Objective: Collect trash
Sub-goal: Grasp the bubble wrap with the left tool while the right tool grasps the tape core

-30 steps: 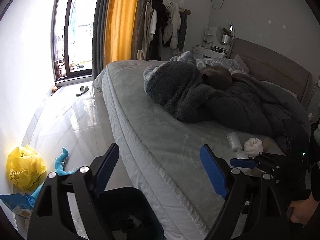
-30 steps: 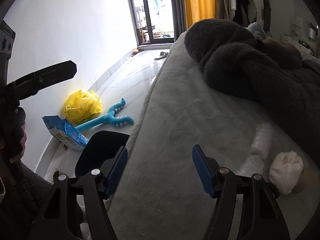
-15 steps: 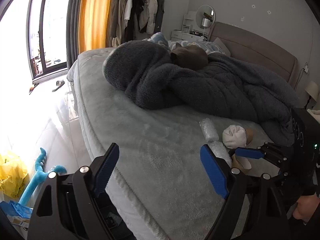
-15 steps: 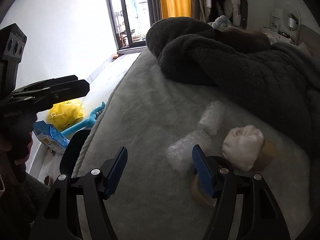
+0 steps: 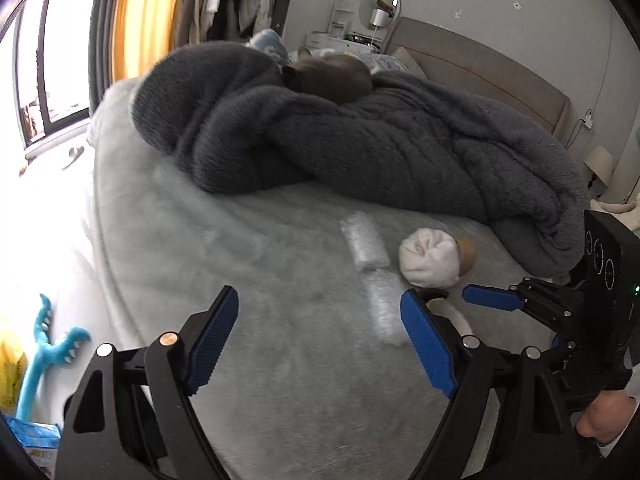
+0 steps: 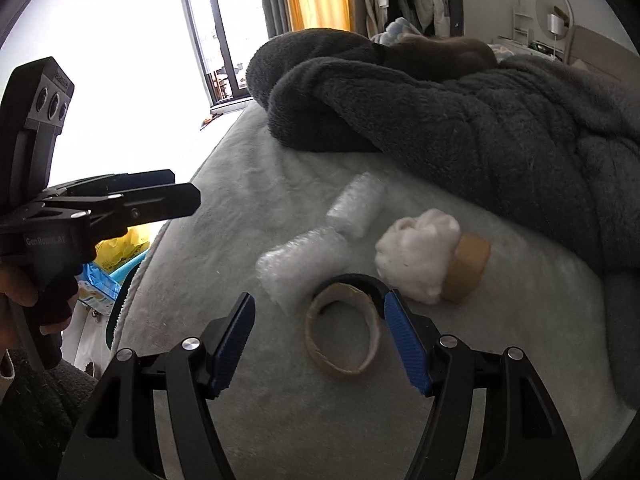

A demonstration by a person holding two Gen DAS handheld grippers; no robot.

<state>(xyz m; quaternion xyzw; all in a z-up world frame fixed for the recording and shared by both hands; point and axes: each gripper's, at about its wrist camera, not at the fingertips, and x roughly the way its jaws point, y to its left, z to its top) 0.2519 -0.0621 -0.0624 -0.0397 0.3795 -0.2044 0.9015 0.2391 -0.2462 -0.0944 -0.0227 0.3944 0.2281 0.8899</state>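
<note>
Trash lies on the grey bed (image 6: 280,420): two bubble-wrap rolls (image 6: 356,204) (image 6: 302,266), a white crumpled wad (image 6: 416,252), a brown tape roll (image 6: 468,268) behind it, and an empty cardboard tape ring (image 6: 344,336). My right gripper (image 6: 320,340) is open, its blue pads on either side of the ring, just above it. My left gripper (image 5: 320,344) is open and empty over the bed; the bubble-wrap rolls (image 5: 364,240) (image 5: 384,312) and the wad (image 5: 430,256) lie ahead of it. The dark bin's edge (image 6: 116,304) shows beside the bed.
A heaped dark grey blanket (image 5: 360,132) covers the bed's far side. On the floor at left are a blue toy (image 5: 48,344), a yellow bag (image 6: 120,248) and a blue packet (image 6: 96,284). A window and orange curtain (image 5: 132,20) stand behind.
Both grippers have swung from the floor and bin toward the trash on the bed and moved closer. The right gripper now straddles the cardboard ring. Both stay open.
</note>
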